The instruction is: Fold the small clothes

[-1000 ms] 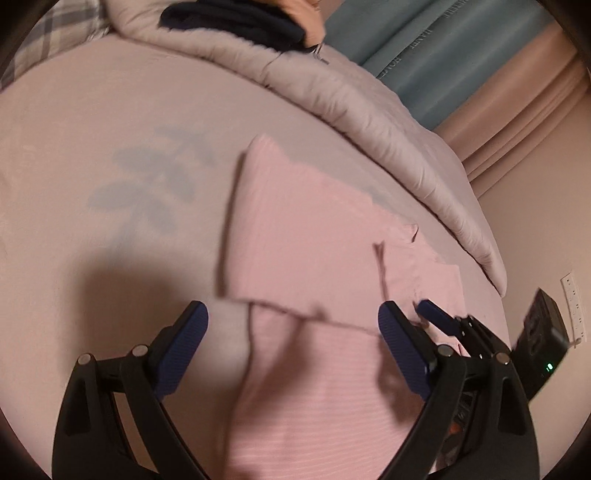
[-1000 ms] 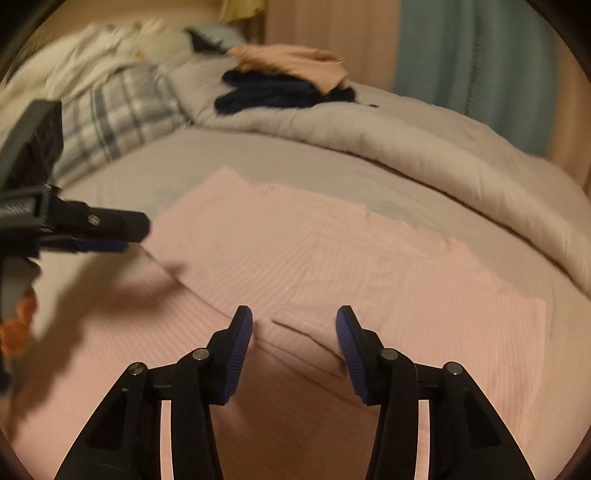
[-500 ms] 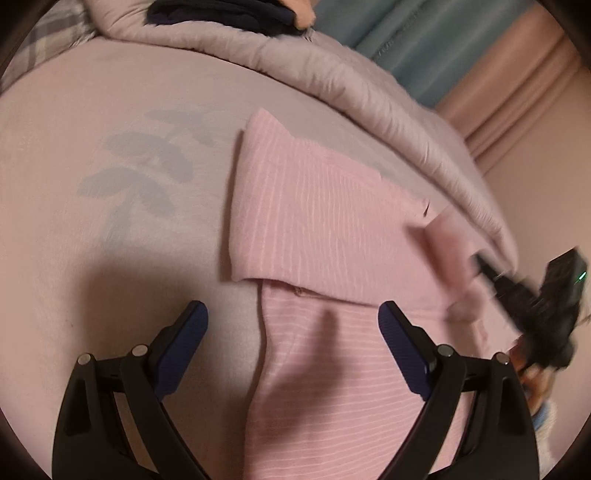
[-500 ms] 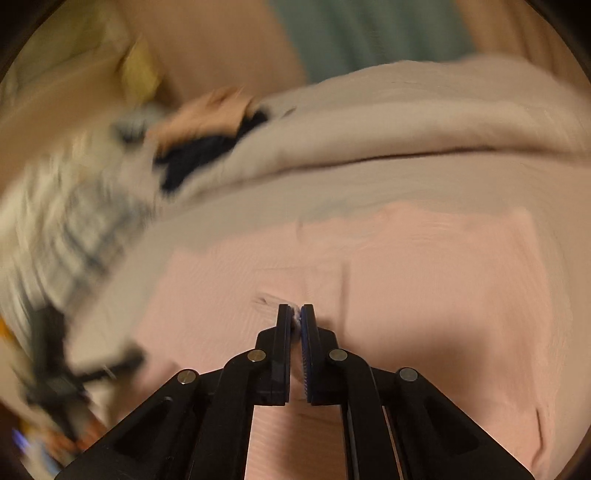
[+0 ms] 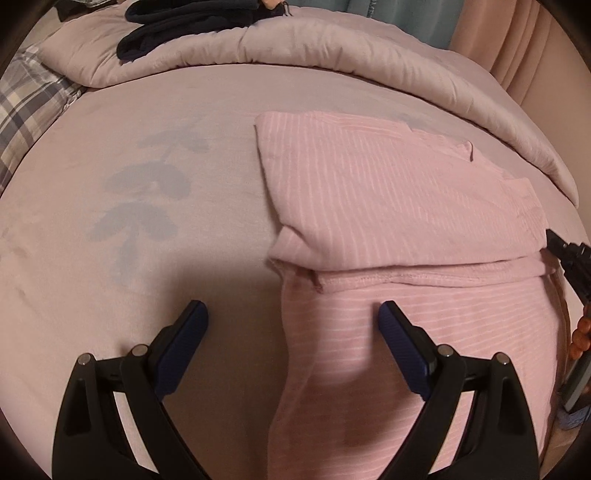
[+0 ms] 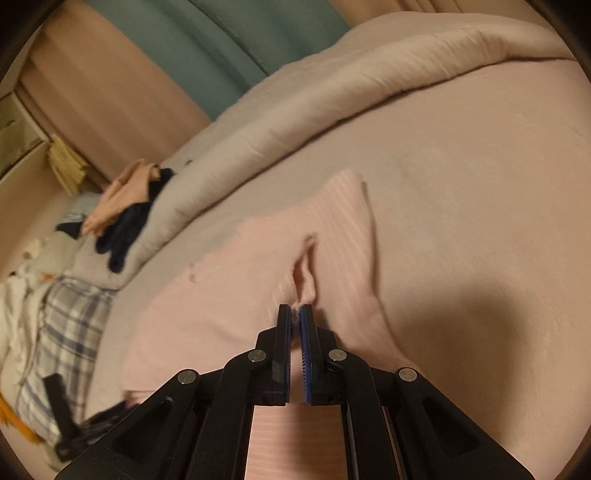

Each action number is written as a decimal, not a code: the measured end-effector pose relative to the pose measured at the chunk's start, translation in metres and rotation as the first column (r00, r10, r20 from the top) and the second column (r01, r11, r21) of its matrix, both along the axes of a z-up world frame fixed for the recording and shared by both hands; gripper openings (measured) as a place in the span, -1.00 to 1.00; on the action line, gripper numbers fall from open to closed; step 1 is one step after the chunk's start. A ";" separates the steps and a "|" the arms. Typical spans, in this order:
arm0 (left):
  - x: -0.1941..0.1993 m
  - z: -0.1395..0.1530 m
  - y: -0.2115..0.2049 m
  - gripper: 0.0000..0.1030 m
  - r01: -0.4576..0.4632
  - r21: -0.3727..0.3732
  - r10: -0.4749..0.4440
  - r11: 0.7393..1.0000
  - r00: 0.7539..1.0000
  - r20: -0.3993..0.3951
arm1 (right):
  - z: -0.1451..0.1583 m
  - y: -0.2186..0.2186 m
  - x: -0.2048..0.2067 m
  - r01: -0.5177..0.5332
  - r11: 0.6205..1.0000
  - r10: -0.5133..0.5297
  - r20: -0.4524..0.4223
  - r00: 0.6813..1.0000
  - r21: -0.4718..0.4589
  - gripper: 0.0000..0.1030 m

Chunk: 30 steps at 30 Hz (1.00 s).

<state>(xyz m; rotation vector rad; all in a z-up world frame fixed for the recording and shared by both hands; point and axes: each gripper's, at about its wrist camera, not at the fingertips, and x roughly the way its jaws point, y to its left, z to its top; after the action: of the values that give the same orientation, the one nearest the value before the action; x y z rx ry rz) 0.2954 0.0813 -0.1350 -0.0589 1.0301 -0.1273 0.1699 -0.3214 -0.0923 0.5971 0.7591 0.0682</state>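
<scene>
A pink striped garment (image 5: 399,206) lies partly folded on the bed, its upper part doubled over the lower part. My left gripper (image 5: 291,325) hovers open over the garment's left edge, nothing between its blue pads. My right gripper (image 6: 295,314) is shut on a pinched ridge of the pink garment (image 6: 258,273), the cloth puckering up just beyond the tips. In the left wrist view the right gripper (image 5: 569,258) shows at the garment's right edge.
A rolled pinkish duvet (image 5: 332,51) runs along the far side of the bed sheet (image 5: 129,147), with dark clothes (image 5: 177,26) and a peach cloth (image 6: 122,195) on it. A plaid pillow (image 5: 26,107) lies far left. Curtains (image 6: 207,44) hang behind.
My right gripper closed on the garment's fold, rolled strongly and swept sideways with the cloth. The left gripper tilted and drifted slightly, staying open.
</scene>
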 end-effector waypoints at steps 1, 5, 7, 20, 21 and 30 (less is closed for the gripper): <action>-0.002 0.001 0.002 0.80 -0.002 -0.006 0.002 1.000 1.000 -0.004 | 0.000 0.000 -0.002 0.017 0.999 -0.017 -0.001 1.000 -0.027 -0.88; -0.017 0.014 0.010 0.80 0.005 -0.033 -0.005 0.999 1.000 0.007 | 0.000 -0.012 -0.009 0.060 0.998 -0.062 -0.044 0.997 -0.035 -0.88; -0.030 0.023 0.019 0.80 -0.007 -0.055 0.008 0.998 1.000 0.018 | 0.008 -0.017 -0.019 0.072 0.996 -0.074 -0.033 0.997 -0.042 -0.76; -0.168 0.005 0.066 0.82 -0.083 -0.445 0.042 0.892 0.994 -0.101 | 0.008 -0.034 -0.170 -0.104 0.993 0.094 -0.148 0.985 -0.062 -0.22; -0.179 0.005 0.066 0.82 -0.078 -0.458 0.037 0.885 0.995 -0.098 | 0.004 -0.036 -0.181 -0.109 0.992 0.098 -0.168 0.981 -0.056 -0.22; -0.238 -0.004 0.070 0.82 -0.049 -0.660 -0.057 0.749 0.989 -0.138 | -0.011 -0.043 -0.236 -0.212 0.961 0.242 -0.163 0.957 0.178 -0.08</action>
<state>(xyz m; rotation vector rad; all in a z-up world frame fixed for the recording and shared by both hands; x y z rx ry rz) 0.0579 0.1513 -0.1389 -0.7331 1.0932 -0.5016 -0.0664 -0.3645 -0.1035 0.6712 1.0066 0.2924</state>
